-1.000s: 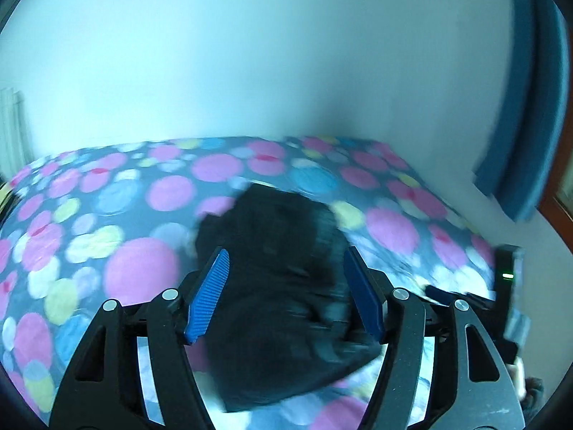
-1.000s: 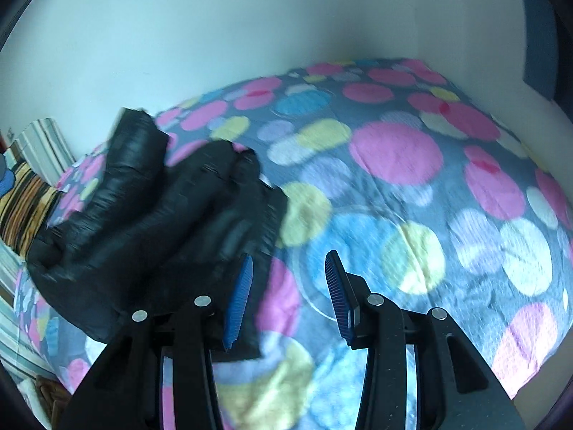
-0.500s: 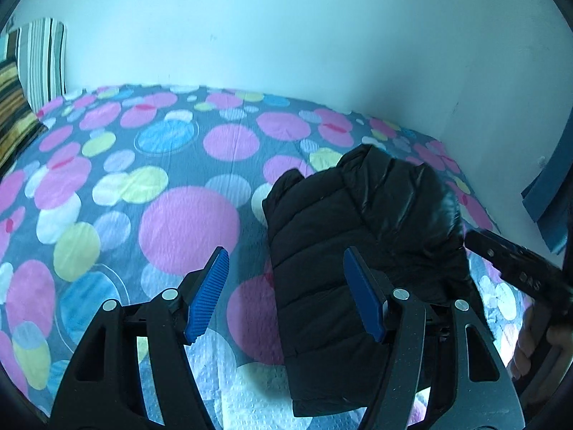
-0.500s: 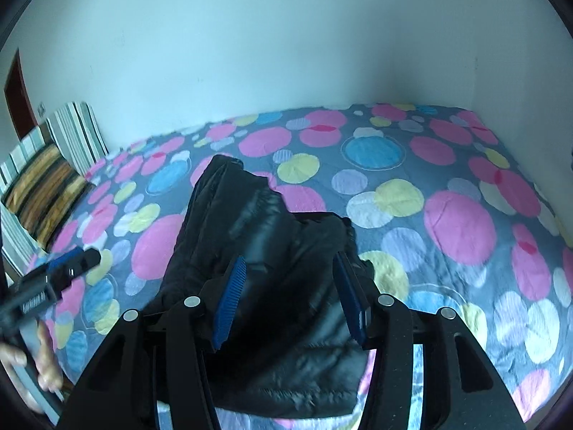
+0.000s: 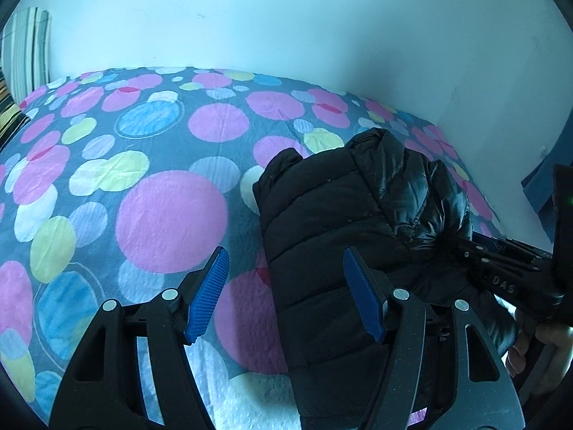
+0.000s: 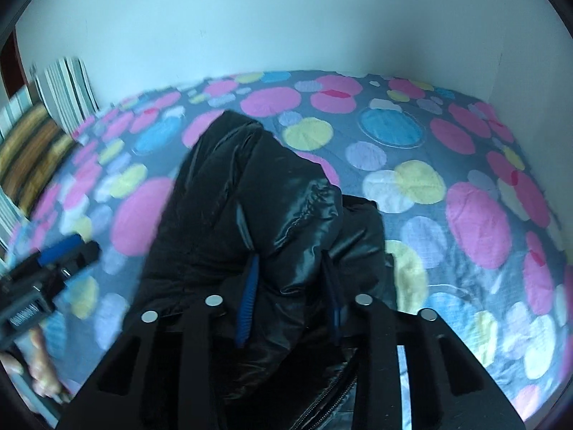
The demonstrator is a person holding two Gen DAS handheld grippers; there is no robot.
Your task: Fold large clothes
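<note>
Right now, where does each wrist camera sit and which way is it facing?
Left wrist: on the left gripper, angled down at the bedspread; its open jaws straddle the left edge of the black puffer jacket; the right gripper and the hand holding it show at right.
Right wrist: on the right gripper, facing down over the jacket toward the corner; jaws, just closing, pinch a jacket fold; the left gripper and fingers show at left.
Shared: jacket, bedspread, striped pillows, white wall.

Bedspread (image 5: 107, 179) left of the jacket (image 5: 322, 251) lies open; wall (image 5: 286, 18) behind.
</note>
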